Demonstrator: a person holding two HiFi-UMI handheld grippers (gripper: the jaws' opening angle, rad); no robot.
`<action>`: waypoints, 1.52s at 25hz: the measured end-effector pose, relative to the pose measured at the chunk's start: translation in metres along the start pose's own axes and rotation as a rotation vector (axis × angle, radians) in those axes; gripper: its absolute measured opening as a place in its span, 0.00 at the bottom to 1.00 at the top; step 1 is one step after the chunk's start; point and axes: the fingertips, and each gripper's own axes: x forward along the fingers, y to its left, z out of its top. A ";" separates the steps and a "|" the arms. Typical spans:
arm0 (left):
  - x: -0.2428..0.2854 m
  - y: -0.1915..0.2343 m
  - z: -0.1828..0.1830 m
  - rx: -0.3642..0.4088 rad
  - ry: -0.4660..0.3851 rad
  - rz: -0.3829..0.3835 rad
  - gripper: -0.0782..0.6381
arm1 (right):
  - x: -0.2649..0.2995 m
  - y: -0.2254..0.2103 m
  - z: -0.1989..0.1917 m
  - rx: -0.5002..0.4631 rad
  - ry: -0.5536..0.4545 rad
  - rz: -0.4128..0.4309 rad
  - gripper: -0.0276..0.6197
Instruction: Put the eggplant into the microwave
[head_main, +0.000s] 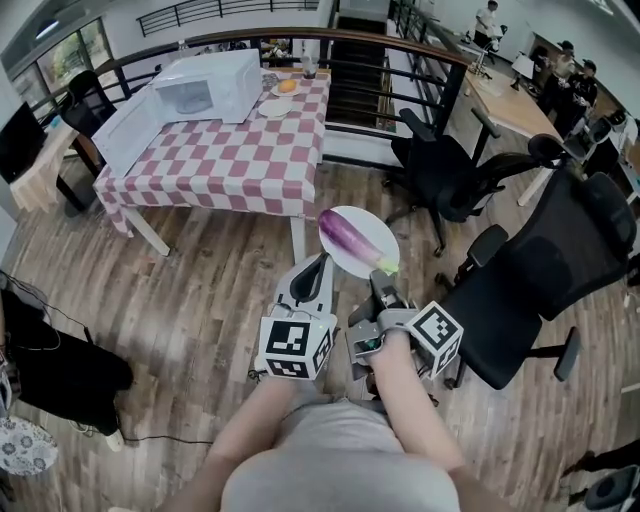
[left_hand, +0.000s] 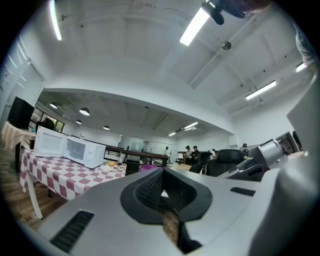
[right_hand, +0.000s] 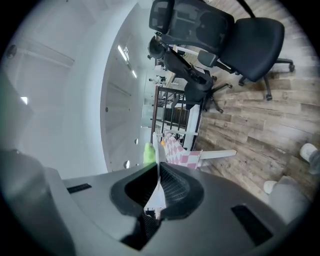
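Observation:
A purple eggplant (head_main: 352, 240) with a green stem lies on a white plate (head_main: 372, 220) that I hold out in front of me. My right gripper (head_main: 383, 285) is shut on the plate's near rim; in the right gripper view the thin plate edge (right_hand: 158, 170) runs between the pads and the green stem (right_hand: 148, 153) shows above. My left gripper (head_main: 322, 262) is beside the plate on its left, shut and holding nothing; a bit of the eggplant (left_hand: 148, 168) peeks over its jaws. The white microwave (head_main: 205, 85) stands on the far checkered table (head_main: 230, 165), with its door (head_main: 130, 125) swung open to the left.
Black office chairs stand at the right (head_main: 520, 290) and further ahead (head_main: 440, 170). A small plate with orange food (head_main: 285, 88) sits next to the microwave. A dark railing (head_main: 380, 60) runs behind the table. A black bag (head_main: 60, 375) lies on the wooden floor at the left.

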 end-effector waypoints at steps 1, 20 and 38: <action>0.003 0.003 0.000 0.001 0.001 -0.003 0.12 | 0.004 0.000 0.000 0.007 -0.004 0.001 0.10; 0.071 0.092 0.019 0.008 0.009 -0.049 0.12 | 0.109 0.031 -0.018 0.014 -0.043 0.041 0.10; 0.093 0.210 0.038 -0.022 0.003 -0.045 0.12 | 0.197 0.056 -0.082 0.031 -0.030 0.036 0.10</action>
